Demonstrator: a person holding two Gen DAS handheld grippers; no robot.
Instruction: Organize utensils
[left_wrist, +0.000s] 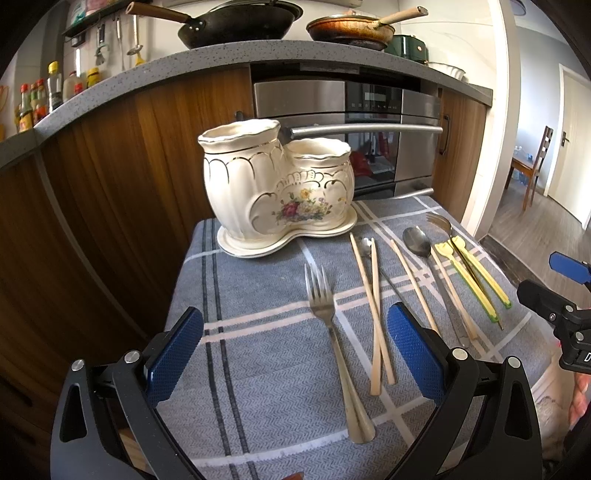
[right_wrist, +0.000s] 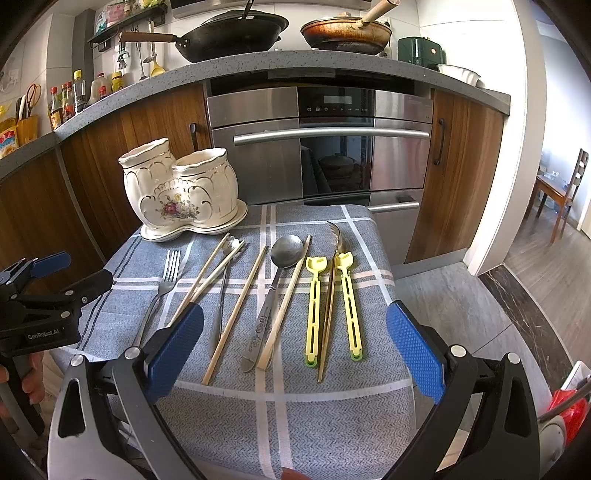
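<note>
The left gripper (left_wrist: 295, 354) has its jaws spread wide and holds nothing; its blue pads (left_wrist: 175, 356) hover above the checked cloth (left_wrist: 258, 369) to either side of the steel fork (left_wrist: 325, 332). The right gripper (right_wrist: 294, 350) is just as wide and equally empty, hanging over the near ends of the utensils.

All the utensils lie flat on the cloth-covered tabletop with their long axes running from the near edge toward the oven (right_wrist: 325, 147). The fork's tines point away, toward the ceramic holder (left_wrist: 277, 184) — a cream, 2-cup piece standing upright on its saucer at the far left corner. To the right lie 2 crossed wooden chopsticks (left_wrist: 375, 314), 2 more single ones, a large spoon (right_wrist: 280, 266) with its bowl at the far end, and 2 yellow slotted handles (right_wrist: 314, 314) flanking a thin gold fork (right_wrist: 330, 295).

A small spoon (right_wrist: 221, 302) is partly hidden under the crossed chopsticks. The left gripper's right pad covers part of its handle.
</note>
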